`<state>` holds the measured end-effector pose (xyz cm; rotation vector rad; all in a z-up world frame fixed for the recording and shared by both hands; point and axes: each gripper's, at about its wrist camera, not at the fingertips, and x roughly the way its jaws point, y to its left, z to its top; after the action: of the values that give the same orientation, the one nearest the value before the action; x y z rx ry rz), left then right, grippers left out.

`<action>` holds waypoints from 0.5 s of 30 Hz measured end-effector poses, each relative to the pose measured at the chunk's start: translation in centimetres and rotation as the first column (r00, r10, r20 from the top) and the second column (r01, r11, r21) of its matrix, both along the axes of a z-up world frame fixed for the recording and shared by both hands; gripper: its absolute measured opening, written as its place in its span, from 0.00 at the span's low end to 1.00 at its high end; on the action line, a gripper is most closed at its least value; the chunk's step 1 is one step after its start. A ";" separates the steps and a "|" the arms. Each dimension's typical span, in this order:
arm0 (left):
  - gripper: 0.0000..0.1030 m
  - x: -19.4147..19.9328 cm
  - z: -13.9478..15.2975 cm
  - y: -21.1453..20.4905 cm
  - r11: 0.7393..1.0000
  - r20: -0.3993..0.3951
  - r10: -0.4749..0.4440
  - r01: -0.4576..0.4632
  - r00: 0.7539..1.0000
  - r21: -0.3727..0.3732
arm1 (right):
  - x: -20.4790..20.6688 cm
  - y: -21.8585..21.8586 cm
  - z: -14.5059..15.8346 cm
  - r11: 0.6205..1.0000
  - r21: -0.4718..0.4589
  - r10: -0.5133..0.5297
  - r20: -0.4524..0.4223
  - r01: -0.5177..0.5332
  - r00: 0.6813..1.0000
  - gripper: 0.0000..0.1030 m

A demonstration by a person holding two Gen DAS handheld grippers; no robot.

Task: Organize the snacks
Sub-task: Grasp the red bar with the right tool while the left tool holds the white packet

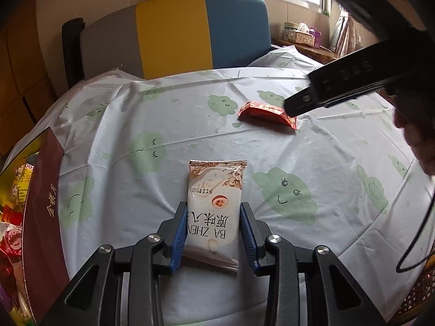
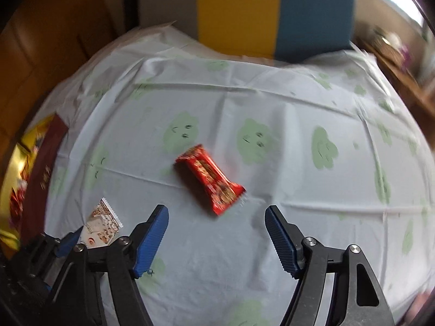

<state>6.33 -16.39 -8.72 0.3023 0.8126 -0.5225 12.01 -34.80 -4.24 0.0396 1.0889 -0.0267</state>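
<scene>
Two loose snack packets lie on the table's cloth (image 1: 168,125), which is pale and printed with green cloud faces. One is a white packet (image 1: 214,212) with brown print and a date stamp, lying at about six o'clock in the left wrist view; the left gripper (image 1: 213,233) has its two blue pads pressed against the packet's long sides, the jaws drawn in narrow around it. The other is a red packet (image 2: 210,179), lying slantwise near the middle of the right wrist view; the right gripper (image 2: 217,233) hangs above the cloth with its two blue pads standing well apart and nothing between them, the red packet just beyond the tips toward twelve o'clock. One box (image 1: 44,217) with a dark red wall sits at nine o'clock in the left wrist view, holding many wrapped sweets, too jumbled to count. One chair (image 1: 176,35) in grey, yellow and blue stands past the table at twelve o'clock.
</scene>
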 end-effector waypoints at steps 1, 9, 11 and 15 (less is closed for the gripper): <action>0.36 0.1 0.0 0.0 1.000 0.000 -0.001 0.001 1.000 -0.005 | 0.7 0.2 -0.2 0.999 -0.037 0.012 -0.005 -0.012 1.000 0.66; 0.36 0.0 -0.1 0.2 0.999 0.006 0.002 -0.002 1.000 -0.033 | 5.6 0.9 -3.1 0.989 -0.118 0.075 -0.144 -0.092 0.987 0.51; 0.36 0.0 -0.1 0.3 0.999 0.008 0.003 -0.002 1.000 -0.036 | 5.4 1.3 -2.9 0.988 -0.097 0.110 -0.130 -0.123 0.985 0.20; 0.36 -0.1 -0.1 0.4 0.999 0.011 0.004 -0.004 1.000 -0.042 | 2.9 2.8 -2.3 0.974 -0.139 0.163 -0.125 -0.180 0.979 0.21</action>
<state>6.24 -16.00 -8.85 0.2641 0.7907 -0.5332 14.88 -31.98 -6.57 -0.1935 1.1969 0.0452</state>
